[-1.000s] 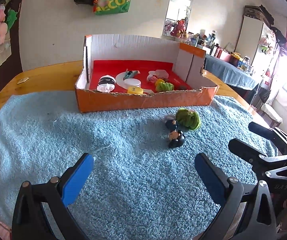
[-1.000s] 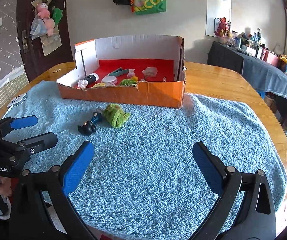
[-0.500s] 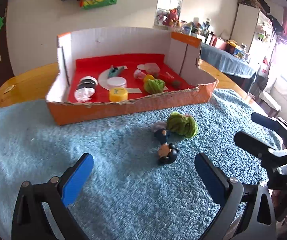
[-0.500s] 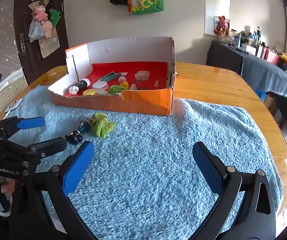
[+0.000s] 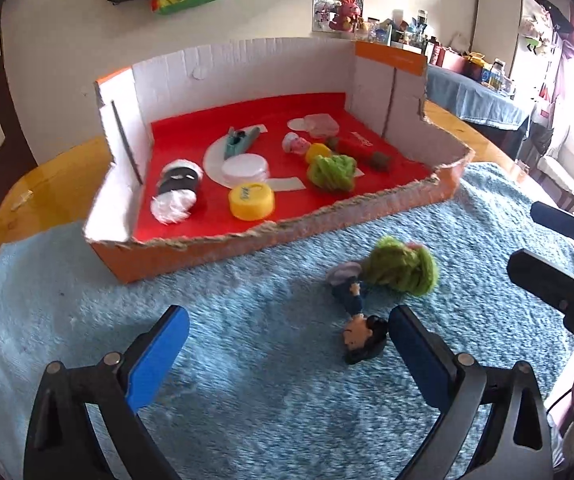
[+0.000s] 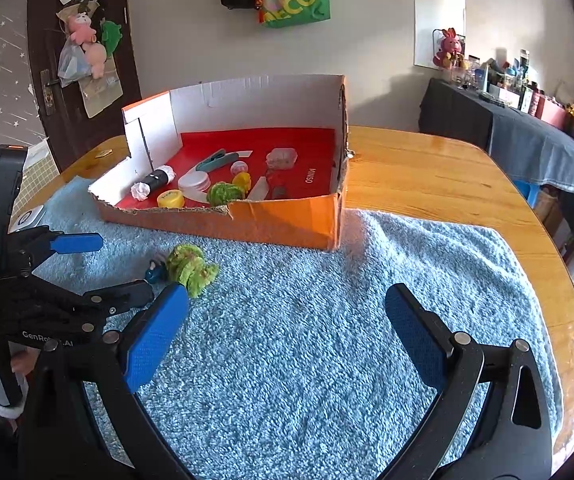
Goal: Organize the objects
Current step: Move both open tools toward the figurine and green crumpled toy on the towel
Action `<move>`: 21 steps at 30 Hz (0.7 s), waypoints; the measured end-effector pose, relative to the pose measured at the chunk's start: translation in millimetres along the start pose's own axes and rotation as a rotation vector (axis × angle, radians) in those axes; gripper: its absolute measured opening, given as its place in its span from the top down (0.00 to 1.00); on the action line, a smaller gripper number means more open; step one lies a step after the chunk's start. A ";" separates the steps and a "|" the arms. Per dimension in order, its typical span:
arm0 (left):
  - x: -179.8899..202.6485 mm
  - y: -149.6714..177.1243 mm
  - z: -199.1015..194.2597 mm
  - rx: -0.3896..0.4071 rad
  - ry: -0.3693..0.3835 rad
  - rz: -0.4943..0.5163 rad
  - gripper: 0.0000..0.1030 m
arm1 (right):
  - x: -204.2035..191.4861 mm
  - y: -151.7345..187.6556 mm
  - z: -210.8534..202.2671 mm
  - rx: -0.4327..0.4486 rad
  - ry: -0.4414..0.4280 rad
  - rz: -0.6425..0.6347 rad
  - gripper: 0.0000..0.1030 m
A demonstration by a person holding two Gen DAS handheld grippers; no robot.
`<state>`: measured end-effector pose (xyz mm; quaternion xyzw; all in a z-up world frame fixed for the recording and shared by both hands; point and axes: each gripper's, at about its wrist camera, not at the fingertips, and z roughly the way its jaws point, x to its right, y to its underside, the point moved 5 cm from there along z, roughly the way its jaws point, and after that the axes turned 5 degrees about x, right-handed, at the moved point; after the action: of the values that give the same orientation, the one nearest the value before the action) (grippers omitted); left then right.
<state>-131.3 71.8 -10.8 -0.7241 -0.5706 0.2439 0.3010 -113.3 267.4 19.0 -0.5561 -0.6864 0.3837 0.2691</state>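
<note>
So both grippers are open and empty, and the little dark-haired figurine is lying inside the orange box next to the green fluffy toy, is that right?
Not quite. The figurine lies outside the orange box, on the blue towel in front of it, beside the green fluffy toy; the left wrist view shows this. The left gripper and right gripper are indeed open and empty.

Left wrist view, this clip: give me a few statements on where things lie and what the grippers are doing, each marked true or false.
1. The left gripper is open and holds nothing. True.
2. The small figurine lies inside the cardboard box. False: it lies on the blue towel, in front of the box.
3. The green fluffy toy lies on the towel beside the figurine. True.
4. The yellow cap sits on the towel. False: it sits on the box's red floor.
5. The right gripper is shut on the green fluffy toy. False: it is open and empty.
</note>
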 end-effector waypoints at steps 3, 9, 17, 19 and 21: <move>-10.3 -3.6 -2.1 0.011 -0.030 0.002 0.01 | -2.2 -1.6 3.5 -0.008 -0.010 -0.007 0.02; -24.3 -7.2 -1.9 0.010 0.004 -0.002 0.01 | -12.8 -4.9 13.2 -0.028 -0.050 -0.047 0.02; -22.0 -7.7 -2.3 -0.004 0.066 0.017 0.06 | -37.4 -3.6 32.5 -0.114 -0.162 -0.202 0.03; -17.3 -7.2 -4.9 -0.006 0.098 0.020 0.06 | -40.2 -3.8 35.9 -0.127 -0.169 -0.239 0.03; -10.9 -6.5 -6.5 -0.007 0.121 0.037 0.06 | -39.5 -4.4 39.2 -0.137 -0.179 -0.260 0.03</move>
<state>-133.7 61.2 -1.6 -0.7489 -0.5389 0.2032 0.3277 -137.6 219.8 3.0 -0.4433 -0.7984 0.3459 0.2155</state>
